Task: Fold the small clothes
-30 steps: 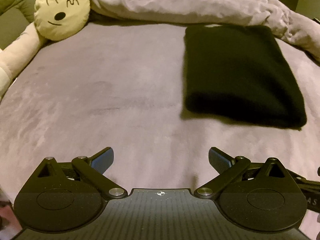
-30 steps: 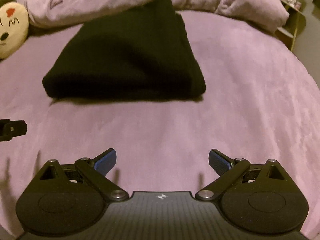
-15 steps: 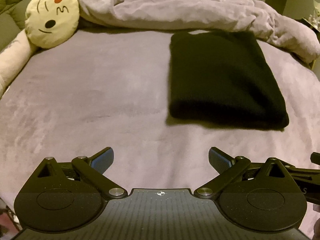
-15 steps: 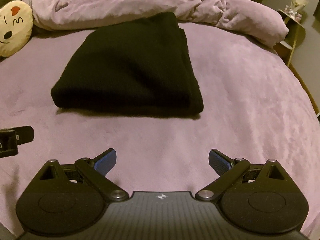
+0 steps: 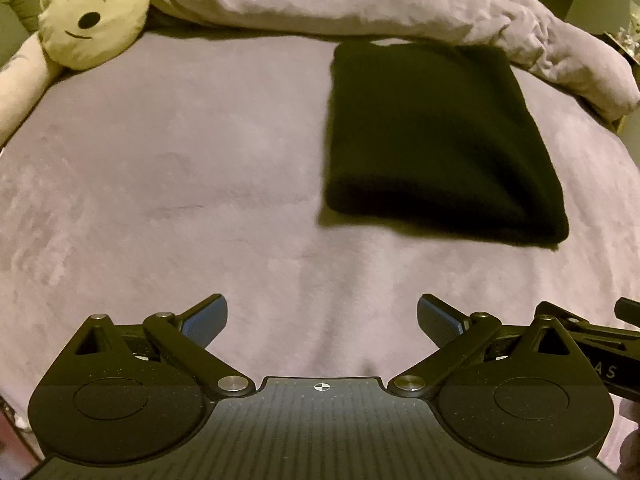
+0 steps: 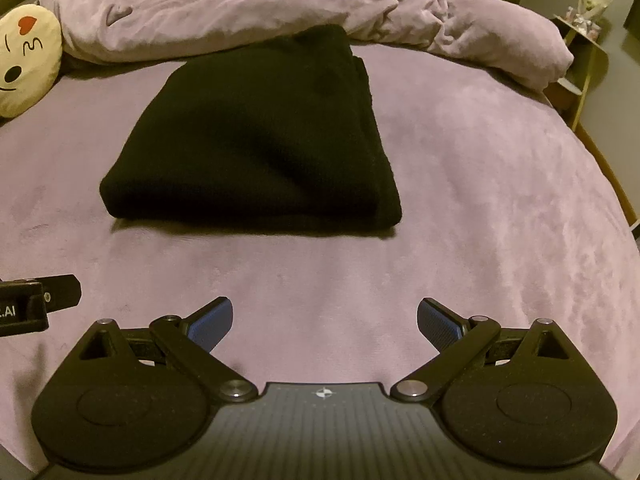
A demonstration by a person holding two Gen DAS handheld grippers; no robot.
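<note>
Item: black garment (image 6: pixel 256 140), folded on bed (image 6: pixel 480 200); your L tongs (image 5: pixel 322 316) & R tongs (image 6: pixel 325 318) wide, empty — fold looks done, nxt fetch another.

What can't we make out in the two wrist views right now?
- Black folded garment: its type and layer count are unreadable in both views; the dark fabric swallows detail, and its far edge meets the rumpled blanket.
- Right gripper in the left wrist view: only a sliver shows, cut off by the right edge.
- Left gripper in the right wrist view: cut off by the left edge.
- Emoji pillow: half cropped in the right wrist view.
</note>
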